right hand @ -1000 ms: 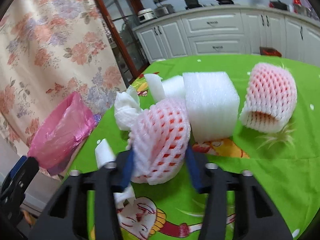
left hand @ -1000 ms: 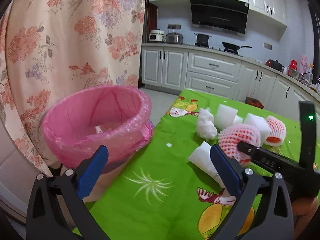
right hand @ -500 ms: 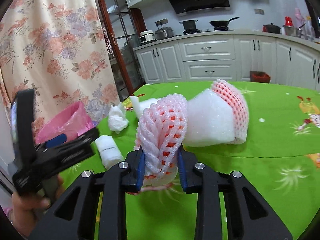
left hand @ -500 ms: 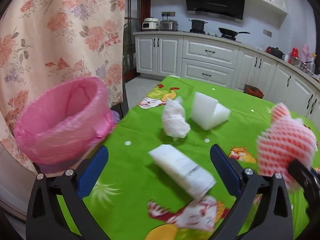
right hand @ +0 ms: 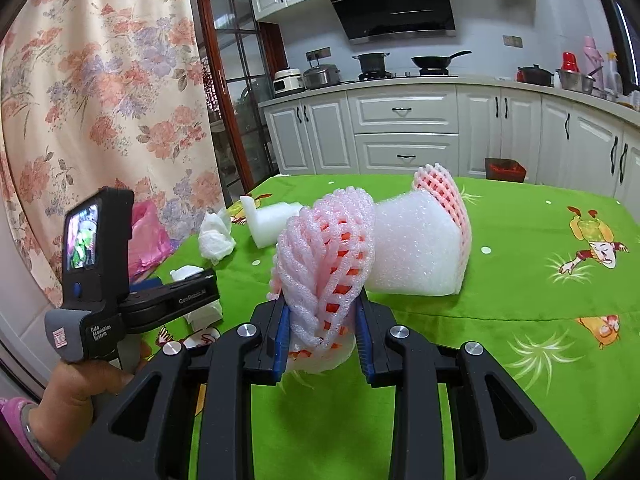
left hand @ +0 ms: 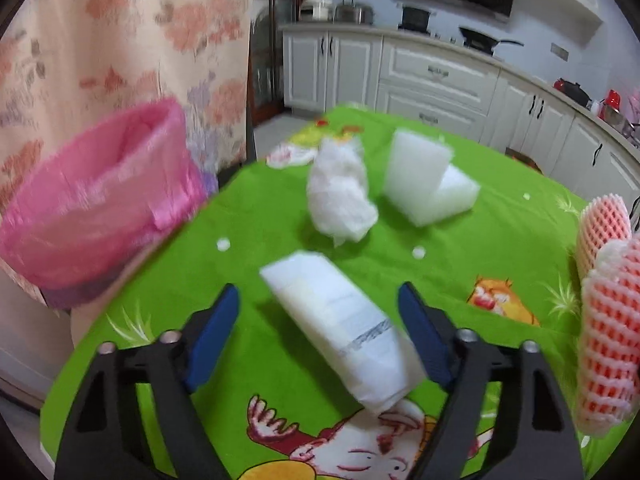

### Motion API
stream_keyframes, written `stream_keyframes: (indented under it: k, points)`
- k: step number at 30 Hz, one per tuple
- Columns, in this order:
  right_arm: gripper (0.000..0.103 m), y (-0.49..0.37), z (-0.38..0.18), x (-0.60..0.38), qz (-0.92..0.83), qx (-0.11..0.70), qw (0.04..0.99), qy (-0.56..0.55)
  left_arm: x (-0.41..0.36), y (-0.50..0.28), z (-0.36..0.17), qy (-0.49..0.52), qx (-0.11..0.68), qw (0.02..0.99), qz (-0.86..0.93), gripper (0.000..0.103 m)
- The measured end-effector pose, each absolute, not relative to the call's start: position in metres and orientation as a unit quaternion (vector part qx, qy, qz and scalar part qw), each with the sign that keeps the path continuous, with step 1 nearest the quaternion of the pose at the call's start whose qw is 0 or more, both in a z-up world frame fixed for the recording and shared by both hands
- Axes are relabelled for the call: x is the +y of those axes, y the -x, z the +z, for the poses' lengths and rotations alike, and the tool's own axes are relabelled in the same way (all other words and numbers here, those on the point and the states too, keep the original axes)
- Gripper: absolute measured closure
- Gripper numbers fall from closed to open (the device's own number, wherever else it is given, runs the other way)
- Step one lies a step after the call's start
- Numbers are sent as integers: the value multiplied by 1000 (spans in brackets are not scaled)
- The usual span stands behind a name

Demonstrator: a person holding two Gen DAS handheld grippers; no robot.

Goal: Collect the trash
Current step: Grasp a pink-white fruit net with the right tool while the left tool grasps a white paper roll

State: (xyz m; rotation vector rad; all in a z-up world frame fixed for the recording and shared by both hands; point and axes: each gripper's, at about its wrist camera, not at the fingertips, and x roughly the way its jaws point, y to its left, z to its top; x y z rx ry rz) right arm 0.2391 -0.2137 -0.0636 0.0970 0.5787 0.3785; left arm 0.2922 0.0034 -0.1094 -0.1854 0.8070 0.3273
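Note:
My right gripper (right hand: 323, 334) is shut on a pink foam fruit net (right hand: 326, 264) and holds it above the green tablecloth (right hand: 520, 300); the net also shows at the right edge of the left wrist view (left hand: 608, 336). My left gripper (left hand: 320, 332) is open, its jaws on either side of a white folded foam wrapper (left hand: 340, 324) lying on the cloth. A bin lined with a pink bag (left hand: 96, 196) stands off the table's left edge. The left gripper's body (right hand: 132, 300) shows in the right wrist view.
On the cloth lie a crumpled white tissue (left hand: 340, 196), a folded white foam sheet (left hand: 428, 184), a second pink net (left hand: 600, 232) and a white foam block (right hand: 416, 248). A floral curtain (left hand: 120, 40) hangs at left. Kitchen cabinets (right hand: 400, 136) stand behind.
My right gripper has lifted the pink net off the cloth and drawn it back. My left gripper has moved from the bin toward the white wrapper, which now lies between its open jaws.

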Motion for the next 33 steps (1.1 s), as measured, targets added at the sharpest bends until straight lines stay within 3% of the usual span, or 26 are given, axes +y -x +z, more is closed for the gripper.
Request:
stream_keyframes:
  k: [7, 12, 19, 33]
  points:
    - [75, -230, -65, -205, 200, 283, 937, -37, 3, -275, -105, 83, 371, 916, 131, 73]
    - [75, -212, -57, -199, 203, 262, 943, -17, 2, -242, -87, 70, 322, 938, 110, 83]
    - [75, -178, -43, -187, 202, 221, 954, 26, 1, -191, -58, 38, 245, 966, 68, 84]
    - [75, -139, -20, -161, 228, 184, 956, 31, 27, -127, -31, 23, 189, 980, 58, 84]
